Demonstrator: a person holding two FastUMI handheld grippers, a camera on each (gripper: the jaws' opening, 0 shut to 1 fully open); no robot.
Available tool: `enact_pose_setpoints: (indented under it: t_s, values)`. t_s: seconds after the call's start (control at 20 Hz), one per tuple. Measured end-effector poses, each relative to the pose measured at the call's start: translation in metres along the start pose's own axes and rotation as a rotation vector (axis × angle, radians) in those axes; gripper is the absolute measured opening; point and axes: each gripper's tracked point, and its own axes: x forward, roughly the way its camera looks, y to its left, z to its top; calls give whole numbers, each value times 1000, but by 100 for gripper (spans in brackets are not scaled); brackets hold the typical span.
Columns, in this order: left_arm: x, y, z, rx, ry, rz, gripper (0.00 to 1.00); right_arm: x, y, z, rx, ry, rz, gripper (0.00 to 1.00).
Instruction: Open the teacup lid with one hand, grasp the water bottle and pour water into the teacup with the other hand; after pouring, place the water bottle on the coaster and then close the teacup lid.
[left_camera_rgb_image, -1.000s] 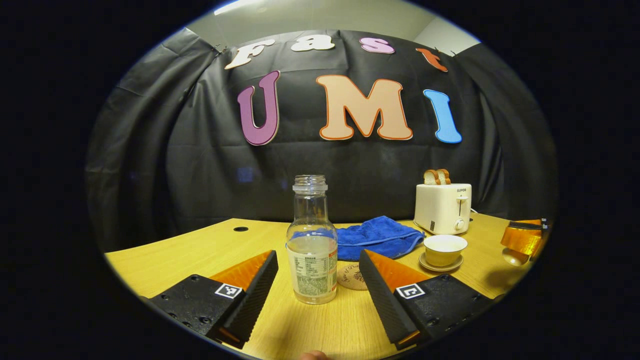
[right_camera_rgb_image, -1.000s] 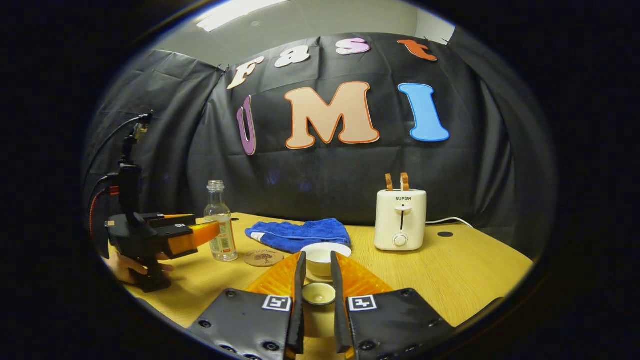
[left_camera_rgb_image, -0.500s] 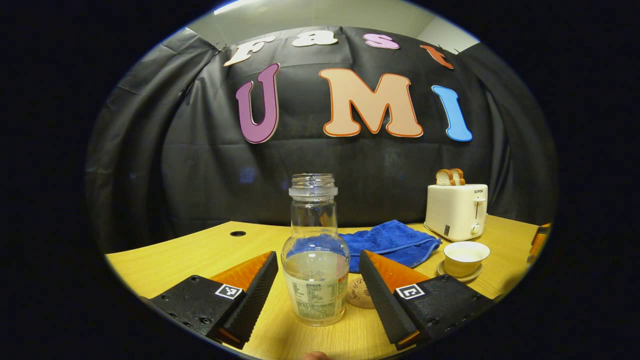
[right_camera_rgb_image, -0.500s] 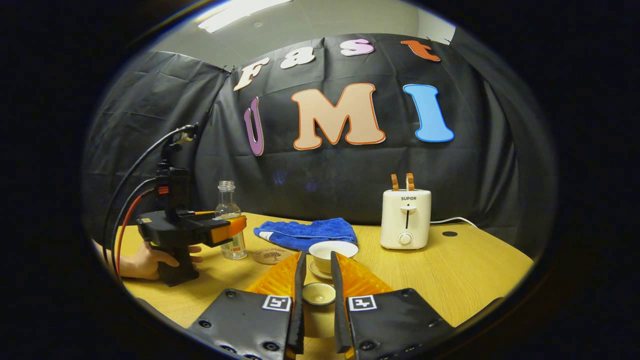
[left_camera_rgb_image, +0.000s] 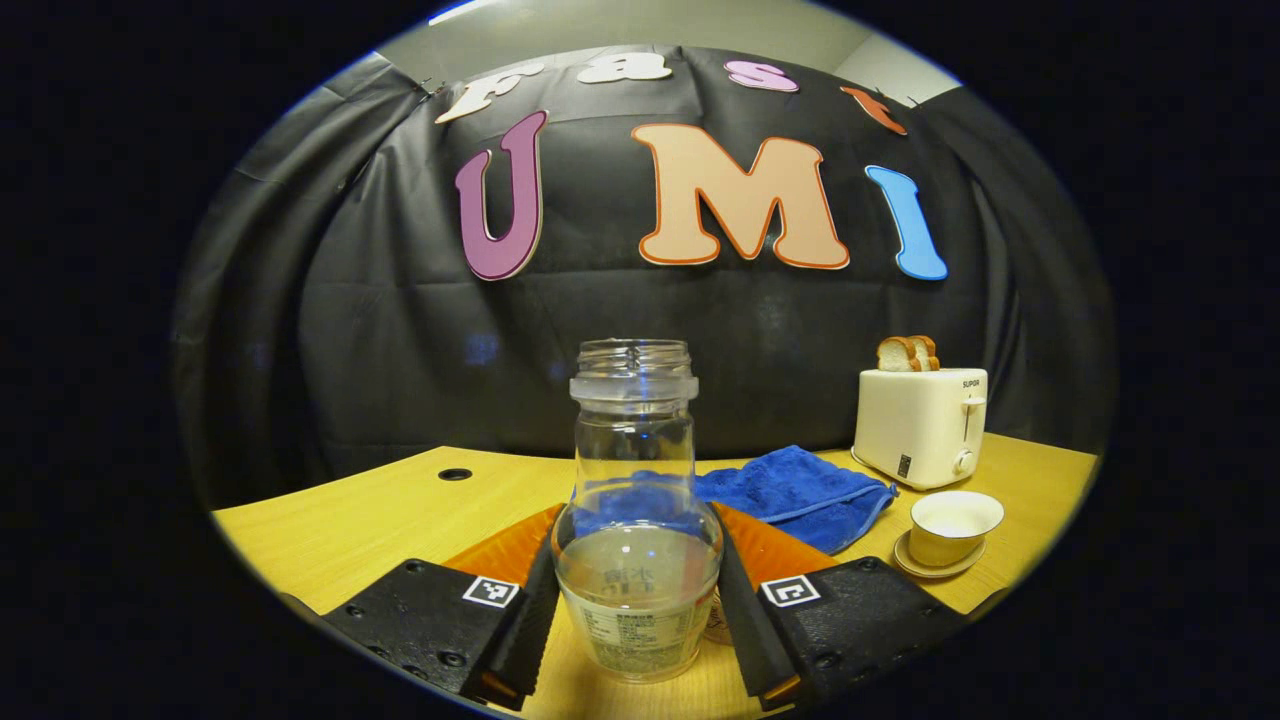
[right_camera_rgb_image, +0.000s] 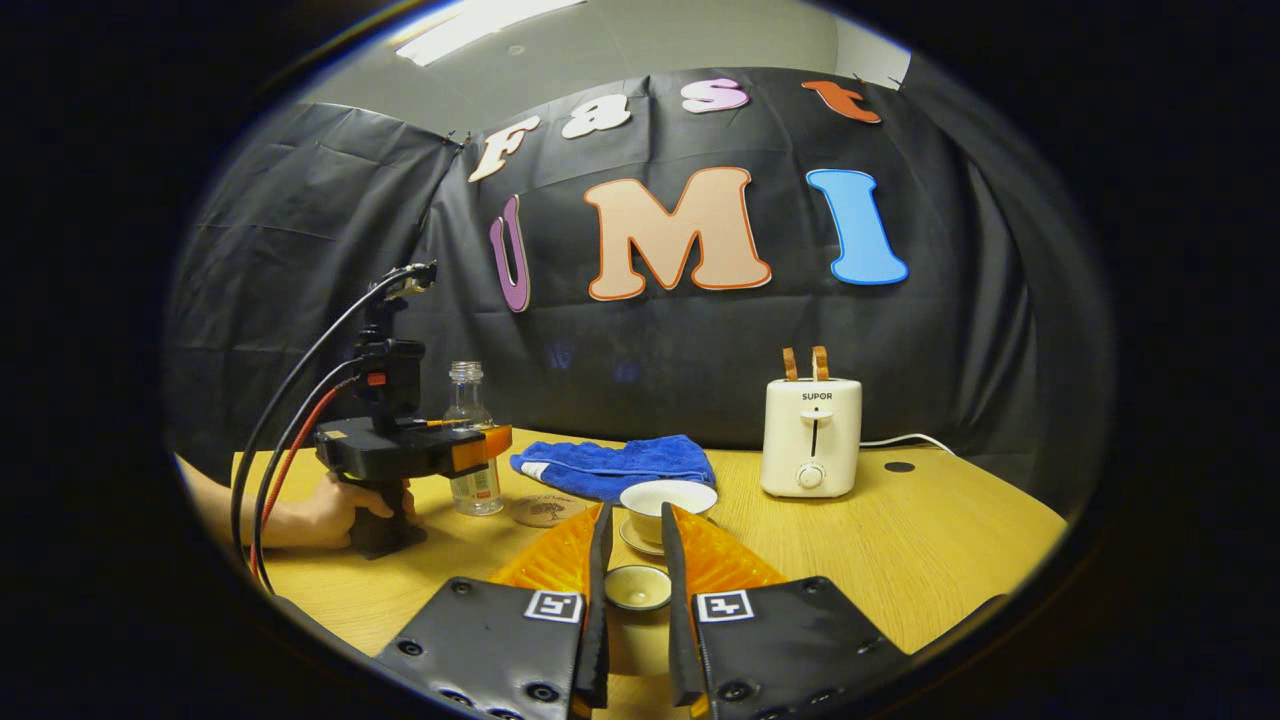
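Observation:
A clear water bottle (left_camera_rgb_image: 634, 440), uncapped and partly filled, stands upright on the table in the left gripper view. My left gripper (left_camera_rgb_image: 636, 545) is shut on its lower body, one finger on each side. In the right gripper view the same bottle (right_camera_rgb_image: 468, 400) stands at the left with the left gripper (right_camera_rgb_image: 480, 440) around it. A round coaster (right_camera_rgb_image: 540, 511) lies just right of it. My right gripper (right_camera_rgb_image: 634, 515) is shut on the small teacup lid (right_camera_rgb_image: 638, 588), held in front of the open teacup (right_camera_rgb_image: 668, 498) on its saucer. The teacup (left_camera_rgb_image: 955, 520) also sits at the far right of the left gripper view.
A white toaster (left_camera_rgb_image: 925, 425) with bread stands at the back right, and a blue cloth (left_camera_rgb_image: 800, 490) lies between it and the bottle. The wooden table (left_camera_rgb_image: 380, 510) has a cable hole at the back left. A hand (right_camera_rgb_image: 330, 505) holds the left gripper's handle.
The left gripper moved forward around the bottle and its fingers shut on it. The right gripper held still with the lid.

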Motion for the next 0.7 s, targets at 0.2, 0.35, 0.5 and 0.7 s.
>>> enact_pose_setpoints:
  t_s: [0.2,0.35,0.5,0.7]
  values:
    - [2,-4,-4,20,21,-7,70,-4,-1,-1,2,3,1,27]
    - [5,-6,-5,199,32,4,70,-9,-14,1,0,-2,-45,27]
    - [7,-21,-7,460,42,-29,69,-15,-28,0,-1,3,-114,27]
    - [23,-55,-10,812,42,-106,68,-21,-42,1,-4,-1,-171,27]
